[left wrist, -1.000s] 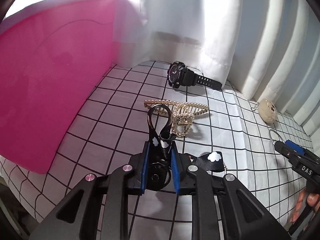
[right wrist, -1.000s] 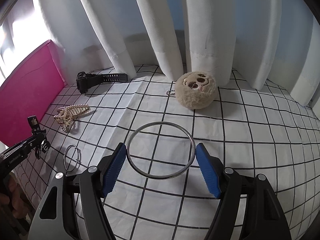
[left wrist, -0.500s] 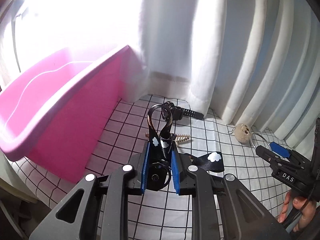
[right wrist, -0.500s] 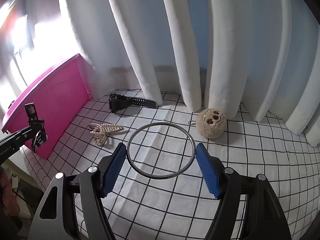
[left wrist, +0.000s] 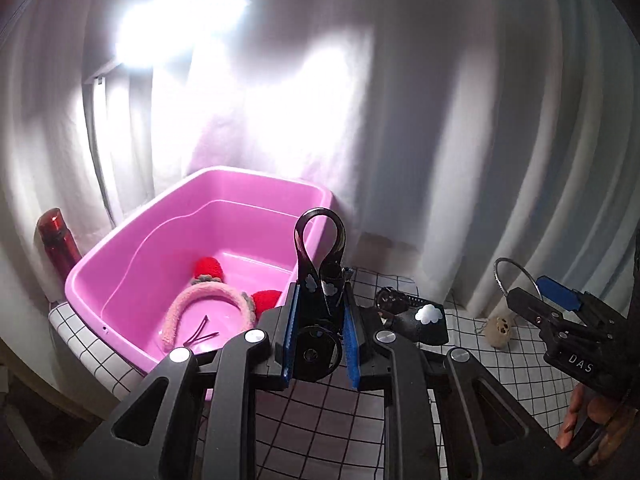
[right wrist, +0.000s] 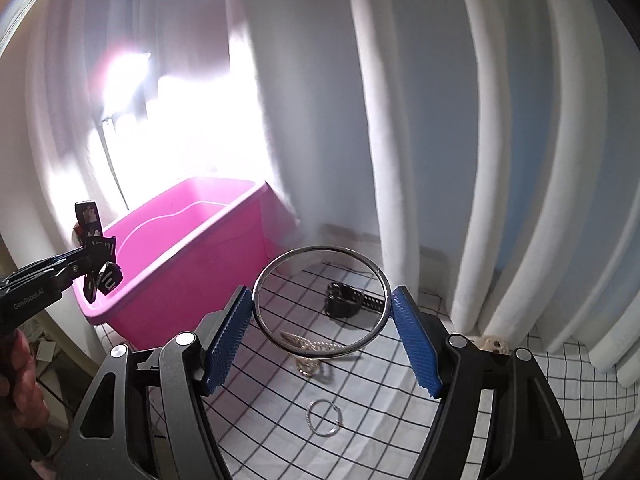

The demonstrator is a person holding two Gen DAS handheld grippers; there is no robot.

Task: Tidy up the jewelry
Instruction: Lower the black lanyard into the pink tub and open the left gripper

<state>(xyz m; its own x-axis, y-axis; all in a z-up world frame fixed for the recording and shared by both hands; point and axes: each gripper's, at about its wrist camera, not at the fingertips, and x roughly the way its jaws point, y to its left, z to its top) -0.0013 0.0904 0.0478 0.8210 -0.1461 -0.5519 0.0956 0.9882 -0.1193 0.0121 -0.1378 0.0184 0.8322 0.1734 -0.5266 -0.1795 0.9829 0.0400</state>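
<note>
The pink tub (left wrist: 132, 276) sits at nine o'clock on the gridded tabletop (left wrist: 316, 420), open side up, and already holds a pink headband (left wrist: 208, 300), so it is likely where the jewelry is being gathered. The left hand-held gripper (left wrist: 320, 332) is clamped tight on a black strap with white cloud prints (left wrist: 320, 256); the strap's loop stands toward twelve o'clock, its long axis running straight up out of the pads, and it hangs above the tub's near rim, probably held high to clear the wall. The right hand-held gripper (right wrist: 322, 336) squeezes a large metal bangle (right wrist: 320, 300) across its width, so the ring faces the camera with no single long axis. Below it, left on the tabletop, lie a pearl hair claw (right wrist: 308, 354), a black watch (right wrist: 344, 300) with its band pointing toward three o'clock, and a small ring (right wrist: 324, 418).
</note>
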